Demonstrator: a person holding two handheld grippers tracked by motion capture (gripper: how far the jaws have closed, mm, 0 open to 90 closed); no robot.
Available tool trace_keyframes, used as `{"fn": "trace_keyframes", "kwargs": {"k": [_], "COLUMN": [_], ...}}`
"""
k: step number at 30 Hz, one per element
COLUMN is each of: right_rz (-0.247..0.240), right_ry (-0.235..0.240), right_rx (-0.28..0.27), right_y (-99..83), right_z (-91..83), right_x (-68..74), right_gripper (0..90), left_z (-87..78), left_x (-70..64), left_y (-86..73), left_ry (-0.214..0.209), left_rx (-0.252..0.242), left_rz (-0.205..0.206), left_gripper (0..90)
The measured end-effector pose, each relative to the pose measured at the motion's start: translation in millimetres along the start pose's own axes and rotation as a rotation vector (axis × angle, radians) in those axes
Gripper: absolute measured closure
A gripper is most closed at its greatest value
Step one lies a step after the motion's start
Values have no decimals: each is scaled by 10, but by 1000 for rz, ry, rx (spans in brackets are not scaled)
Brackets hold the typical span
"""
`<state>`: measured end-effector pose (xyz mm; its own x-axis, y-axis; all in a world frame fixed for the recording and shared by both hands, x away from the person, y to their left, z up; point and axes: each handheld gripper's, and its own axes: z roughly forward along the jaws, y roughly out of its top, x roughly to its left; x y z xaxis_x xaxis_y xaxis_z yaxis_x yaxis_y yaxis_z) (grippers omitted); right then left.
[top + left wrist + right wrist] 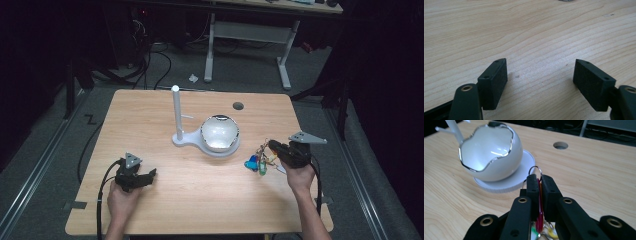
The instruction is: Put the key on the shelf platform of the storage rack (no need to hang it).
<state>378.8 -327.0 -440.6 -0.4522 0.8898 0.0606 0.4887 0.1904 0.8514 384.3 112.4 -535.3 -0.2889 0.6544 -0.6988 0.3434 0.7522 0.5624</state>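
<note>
R gripper holds a bunch of keyrings/charms: thin silver wire ring on top, w/ small bright pieces hanging below, a blue one, a green one, bits of yellow, plus a red/magenta flat piece seen in the right gripper view. Jaws are clamped nearly together on the ring, w/ the red piece pinched between them; ring loop pokes out above the jaw tips. Exact shapes of the charms too small to tell.

Bunch sits at the counter's right side, near the R edge of the white stand's round base, charms dangling at or just above the wood; can't tell if they touch.

L gripper is at front left, well apart from everything, low over bare wood. Its jaws gape wide w/ nothing between them.

Count: 2 grippers, 2 hands, 1 bunch of charms, 1 white stand w/ 1 upright post and 1 egg-shaped white bowl w/ wavy silver rim, 1 round hole in counter.
</note>
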Motion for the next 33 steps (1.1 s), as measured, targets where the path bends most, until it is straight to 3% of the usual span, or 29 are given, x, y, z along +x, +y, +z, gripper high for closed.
{"fn": "trace_keyframes", "kwargs": {"k": [18,33], "right_rz": [-43,-79], "right_ry": [51,110], "right_rx": [-89,-91], "right_y": [439,746], "right_z": [-330,-447], "right_x": [56,142], "right_gripper": [858,858], "left_z": [0,0], "left_x": [0,0], "left_y": [0,0], "left_ry": [0,0], "left_rx": [0,0], "left_rz": [0,0], "left_gripper": [278,278]}}
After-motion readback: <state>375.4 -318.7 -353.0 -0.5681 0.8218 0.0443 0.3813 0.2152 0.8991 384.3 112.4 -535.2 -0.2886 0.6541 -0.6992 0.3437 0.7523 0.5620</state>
